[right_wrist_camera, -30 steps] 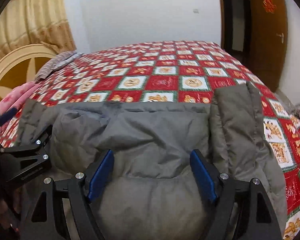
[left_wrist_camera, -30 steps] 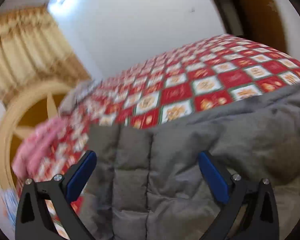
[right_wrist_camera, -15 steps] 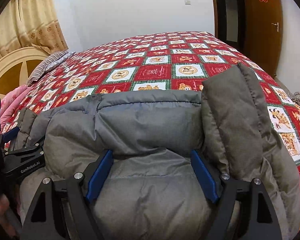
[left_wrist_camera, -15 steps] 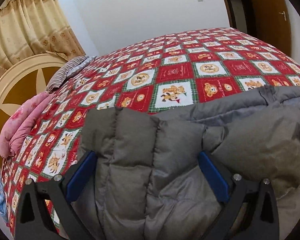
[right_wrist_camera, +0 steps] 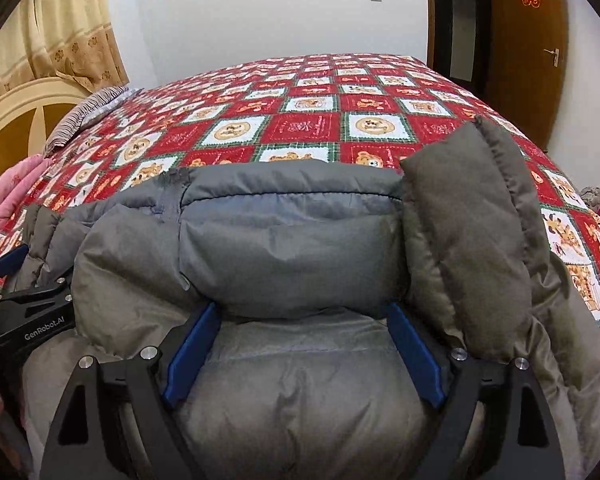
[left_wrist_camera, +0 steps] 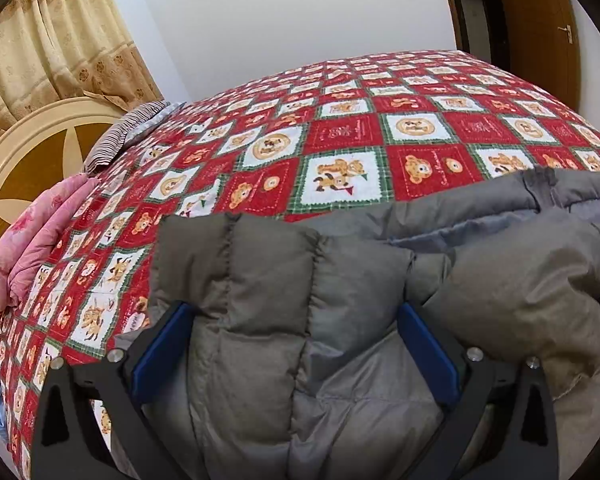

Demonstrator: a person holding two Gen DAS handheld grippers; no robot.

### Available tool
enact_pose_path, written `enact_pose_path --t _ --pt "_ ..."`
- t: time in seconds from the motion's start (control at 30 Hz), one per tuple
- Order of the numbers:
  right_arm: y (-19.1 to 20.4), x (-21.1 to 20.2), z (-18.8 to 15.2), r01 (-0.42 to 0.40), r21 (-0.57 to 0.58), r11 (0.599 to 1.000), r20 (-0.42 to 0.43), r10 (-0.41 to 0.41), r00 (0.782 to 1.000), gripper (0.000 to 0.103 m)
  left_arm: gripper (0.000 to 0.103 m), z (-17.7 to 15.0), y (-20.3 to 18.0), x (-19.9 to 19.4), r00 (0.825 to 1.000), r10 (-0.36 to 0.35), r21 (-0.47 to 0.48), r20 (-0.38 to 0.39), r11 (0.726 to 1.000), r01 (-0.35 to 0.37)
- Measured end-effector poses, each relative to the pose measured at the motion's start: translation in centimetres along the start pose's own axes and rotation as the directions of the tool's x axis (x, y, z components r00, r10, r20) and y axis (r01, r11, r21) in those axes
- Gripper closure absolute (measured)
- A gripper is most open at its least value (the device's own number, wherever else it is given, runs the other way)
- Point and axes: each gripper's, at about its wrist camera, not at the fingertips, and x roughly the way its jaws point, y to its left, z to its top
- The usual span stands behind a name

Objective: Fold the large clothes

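Observation:
A grey quilted puffer jacket [left_wrist_camera: 308, 288] lies bunched at the near edge of a bed with a red patchwork bedspread [left_wrist_camera: 340, 136]. My left gripper [left_wrist_camera: 294, 312] is open, its blue pads either side of the jacket's left quilted part, with the fabric bulging between and over the fingers. My right gripper [right_wrist_camera: 304, 312] is open too, astride the jacket's middle bulk [right_wrist_camera: 292, 240], under a puffed fold. A folded sleeve or side panel [right_wrist_camera: 468, 232] stands up at the right. The left gripper body [right_wrist_camera: 40, 320] shows at the left edge of the right wrist view.
A pink quilt [left_wrist_camera: 40, 236] and a striped pillow [left_wrist_camera: 128, 128] lie at the bed's left by a round cream headboard [left_wrist_camera: 28, 148]. Curtains [left_wrist_camera: 60, 40] hang behind it. A brown door [right_wrist_camera: 528, 40] stands at the far right. The bedspread beyond the jacket is flat.
Both grippers have pushed forward and lower onto the jacket. The jacket's far edge now sits further onto the bed and the fabric bulges higher over the pads.

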Motion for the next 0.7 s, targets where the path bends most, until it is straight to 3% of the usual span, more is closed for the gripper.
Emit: enact_pose_path --t 0.7 --pt "0.9 1.7 0.1 0.061 -0.049 0.997 -0.068 -0.064 0.996 0.011 0.000 -0.2 -0.2 0.6 1.000 -0.005 0.003 -0.023 1.000 0.005"
